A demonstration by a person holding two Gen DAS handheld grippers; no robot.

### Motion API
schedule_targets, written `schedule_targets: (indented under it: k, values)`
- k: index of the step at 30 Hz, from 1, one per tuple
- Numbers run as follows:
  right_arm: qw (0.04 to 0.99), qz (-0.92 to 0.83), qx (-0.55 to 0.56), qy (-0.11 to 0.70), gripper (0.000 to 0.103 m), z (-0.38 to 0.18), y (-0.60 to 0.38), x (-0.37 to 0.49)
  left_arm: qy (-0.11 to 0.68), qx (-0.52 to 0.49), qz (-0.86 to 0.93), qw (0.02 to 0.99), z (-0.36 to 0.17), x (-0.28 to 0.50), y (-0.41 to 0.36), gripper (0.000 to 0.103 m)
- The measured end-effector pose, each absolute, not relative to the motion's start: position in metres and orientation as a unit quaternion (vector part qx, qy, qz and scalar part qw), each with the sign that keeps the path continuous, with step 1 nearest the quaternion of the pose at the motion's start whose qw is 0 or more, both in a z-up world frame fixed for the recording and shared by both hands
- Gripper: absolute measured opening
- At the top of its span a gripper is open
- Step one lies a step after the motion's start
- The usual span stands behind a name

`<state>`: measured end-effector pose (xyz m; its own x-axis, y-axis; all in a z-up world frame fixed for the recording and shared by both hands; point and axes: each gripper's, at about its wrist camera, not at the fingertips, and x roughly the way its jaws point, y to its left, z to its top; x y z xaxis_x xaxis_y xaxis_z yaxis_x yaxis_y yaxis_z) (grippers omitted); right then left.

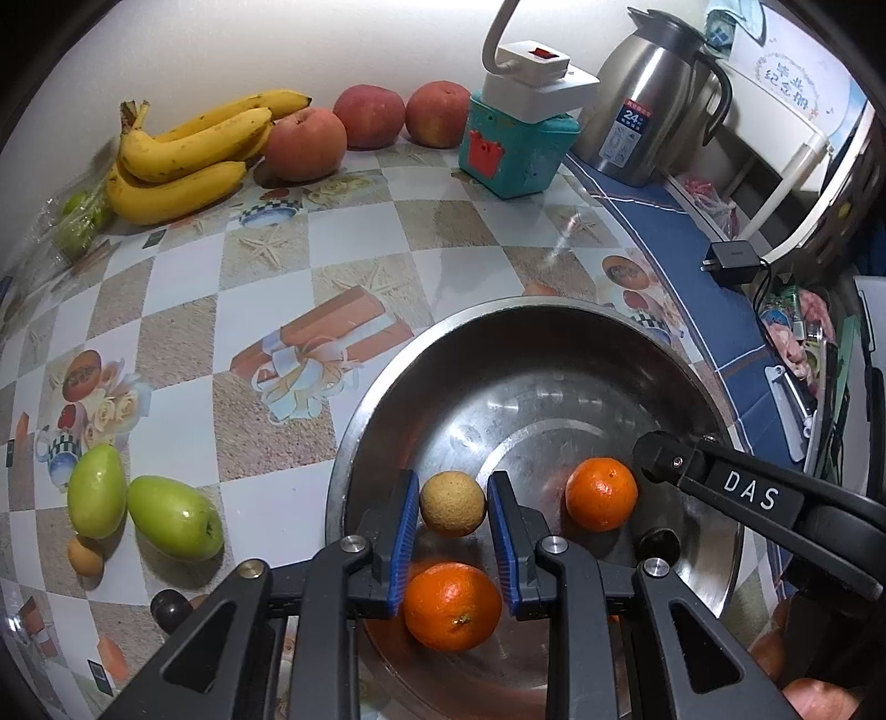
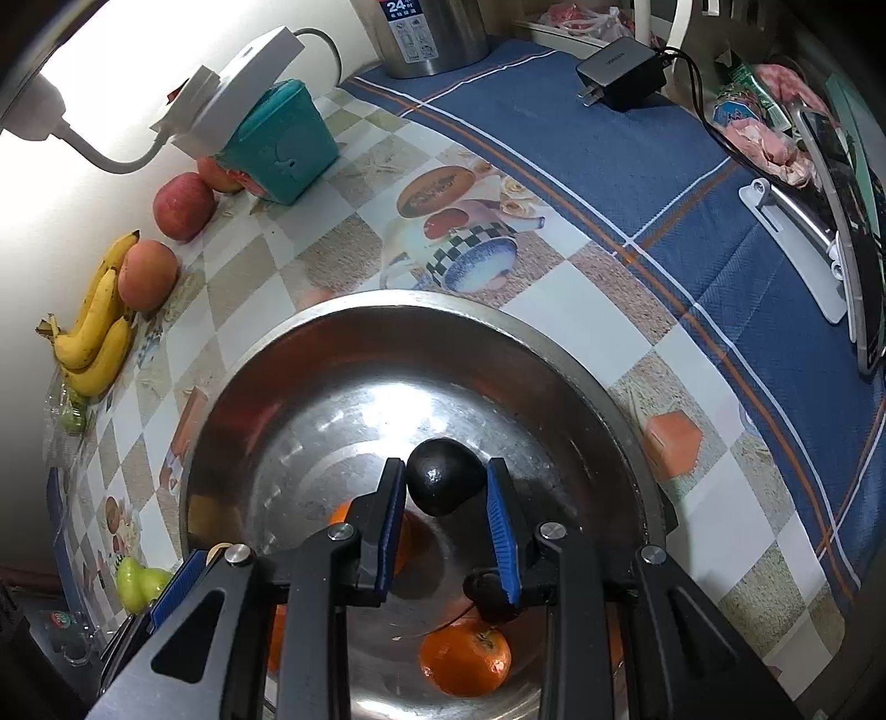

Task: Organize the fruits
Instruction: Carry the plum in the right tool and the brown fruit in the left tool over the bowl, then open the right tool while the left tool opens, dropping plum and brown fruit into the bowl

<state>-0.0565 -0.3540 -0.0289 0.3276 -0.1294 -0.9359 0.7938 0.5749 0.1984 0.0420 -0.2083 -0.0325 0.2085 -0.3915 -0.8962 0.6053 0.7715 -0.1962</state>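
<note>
Holding tangerines (image 1: 601, 494): steel bowl (image 1: 354, 443); grippers above grip fruit.

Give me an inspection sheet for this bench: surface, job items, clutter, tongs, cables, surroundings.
Surface: table under a checked printed cover, blue cloth at one end.
Job items: steel bowl holds two oranges; bananas, three apples and two green fruits lie outside it.
Clutter: teal box, flask, charger.
Tongs: left tongs shut on a small tan fruit over the bowl; right tongs shut on a dark fruit over the bowl.
Cables: white power strip with lead atop the box; black charger cord.
Surroundings: white wall behind the fruit.
</note>
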Motion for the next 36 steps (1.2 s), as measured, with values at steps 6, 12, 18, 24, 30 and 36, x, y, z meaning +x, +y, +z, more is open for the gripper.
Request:
schedule_targets:
  k: [6, 12, 18, 24, 30, 36]
  values:
    - [0.74, -0.317, 0.333, 0.491, 0.038, -0.026, -0.354, -0.058, 0.538, 0.102, -0.322, 0.772, -0.032, 0.041, -0.208, 0.028]
    - [0.743, -0.32, 0.324, 0.49, 0.043, -0.021, -0.353, -0.057, 0.538, 0.099, -0.321, 0.773, -0.03, 0.041, -0.207, 0.029]
    - [0.752, -0.316, 0.312, 0.487, 0.047, -0.013, -0.348, -0.054, 0.537, 0.093, -0.322, 0.774, -0.023, 0.041, -0.203, 0.03]
    - [0.761, -0.312, 0.291, 0.488, 0.047, -0.004, -0.34, -0.051, 0.55, 0.082, -0.292, 0.778, -0.017, 0.048, -0.189, 0.034]
    - [0.771, -0.3, 0.268, 0.494, 0.047, 0.001, -0.324, -0.047, 0.575, 0.06, -0.228, 0.784, -0.016, 0.064, -0.155, 0.047]
    - [0.781, -0.284, 0.243, 0.501, 0.047, 0.005, -0.307, -0.042, 0.582, 0.026, -0.199, 0.788, -0.01, 0.074, -0.121, 0.058]
